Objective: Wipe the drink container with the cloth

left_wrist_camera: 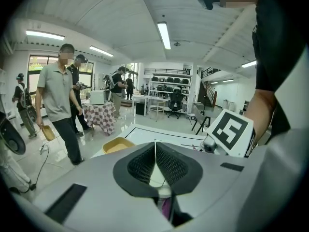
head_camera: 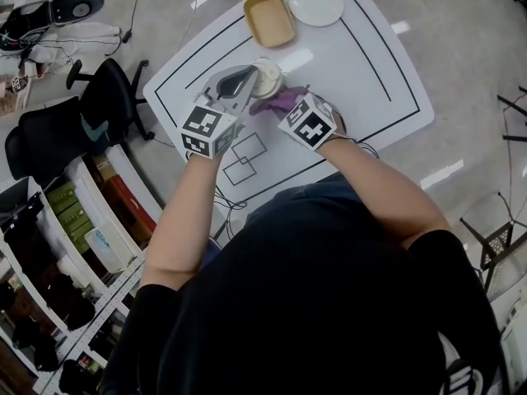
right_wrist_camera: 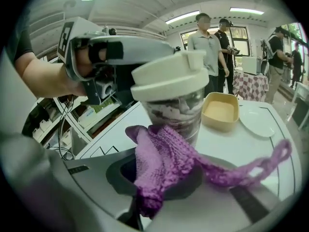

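The drink container [head_camera: 268, 77], a clear cup with a cream lid [right_wrist_camera: 166, 81], stands upright on the white table [head_camera: 362, 64]. My left gripper [head_camera: 251, 81] reaches it from the left. Its jaws are shut at the lid's edge, and a cream sliver of lid [left_wrist_camera: 157, 180] shows between the pads [left_wrist_camera: 142, 166]. My right gripper [head_camera: 286, 107] is shut on a purple knitted cloth [right_wrist_camera: 161, 163]. The cloth [head_camera: 277, 101] is bunched against the cup's lower side, and one strand trails off to the right. It covers the right jaws.
A yellow rectangular dish [head_camera: 269, 19] and a white plate [head_camera: 315, 4] sit at the table's far edge. Black office chairs [head_camera: 99, 109] and low shelves [head_camera: 74, 237] stand to the left. Several people [left_wrist_camera: 60, 100] stand beyond the table.
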`<state>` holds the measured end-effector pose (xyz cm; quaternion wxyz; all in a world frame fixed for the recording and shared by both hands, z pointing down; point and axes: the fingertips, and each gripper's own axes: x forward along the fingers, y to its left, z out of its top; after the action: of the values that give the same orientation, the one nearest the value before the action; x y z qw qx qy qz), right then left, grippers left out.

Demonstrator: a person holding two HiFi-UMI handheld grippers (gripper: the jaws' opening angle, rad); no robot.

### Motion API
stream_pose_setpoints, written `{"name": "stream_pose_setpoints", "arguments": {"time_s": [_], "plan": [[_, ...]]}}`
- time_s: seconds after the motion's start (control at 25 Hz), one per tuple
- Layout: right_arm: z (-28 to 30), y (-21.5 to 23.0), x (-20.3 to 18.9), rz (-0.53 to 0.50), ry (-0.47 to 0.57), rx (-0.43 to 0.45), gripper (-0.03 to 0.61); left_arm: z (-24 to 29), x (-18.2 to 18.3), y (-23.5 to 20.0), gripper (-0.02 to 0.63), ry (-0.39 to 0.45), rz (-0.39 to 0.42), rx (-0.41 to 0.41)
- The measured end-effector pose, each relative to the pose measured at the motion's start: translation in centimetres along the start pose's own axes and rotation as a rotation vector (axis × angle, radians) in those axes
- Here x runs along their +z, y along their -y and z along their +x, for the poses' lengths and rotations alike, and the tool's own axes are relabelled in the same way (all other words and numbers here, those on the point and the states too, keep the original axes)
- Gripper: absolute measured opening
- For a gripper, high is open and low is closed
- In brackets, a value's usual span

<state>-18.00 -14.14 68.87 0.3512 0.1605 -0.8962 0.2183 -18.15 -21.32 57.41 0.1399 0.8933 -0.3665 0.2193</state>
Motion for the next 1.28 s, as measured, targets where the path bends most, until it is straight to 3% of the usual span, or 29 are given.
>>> {"name": "stream_pose_setpoints", "arguments": {"time_s": [0.32,0.68,1.0,1.16,1.28], "plan": [[4.9,1.9,-3.9,-0.009,-0.081,-0.029,0.075,0.3,-0.2,-0.3,0.026,0.025,0.022,0.004],[0.6,1.5,-4.0,-0.076,-0.091,-0.014,0.077,0.2,-0.4,-0.1,0.025,0.022,0.023,0.021],[-5.6,3.3,1.0,-0.211,-0.034,-0.043,0.077,0.0,0.1,0.0,0.023,0.047,0.030,0.034],[-6.3,3.1,3.5,-0.342,-0.018,-0.029,0.078,0.0,0.4,-0.2,0.023,0.044,0.030,0.037],[-5.7,3.4,3.6,-0.384,-0.036,-0.017,0.080,0.0,0.5,-0.2,0.023,0.038,0.023,0.040]]}}
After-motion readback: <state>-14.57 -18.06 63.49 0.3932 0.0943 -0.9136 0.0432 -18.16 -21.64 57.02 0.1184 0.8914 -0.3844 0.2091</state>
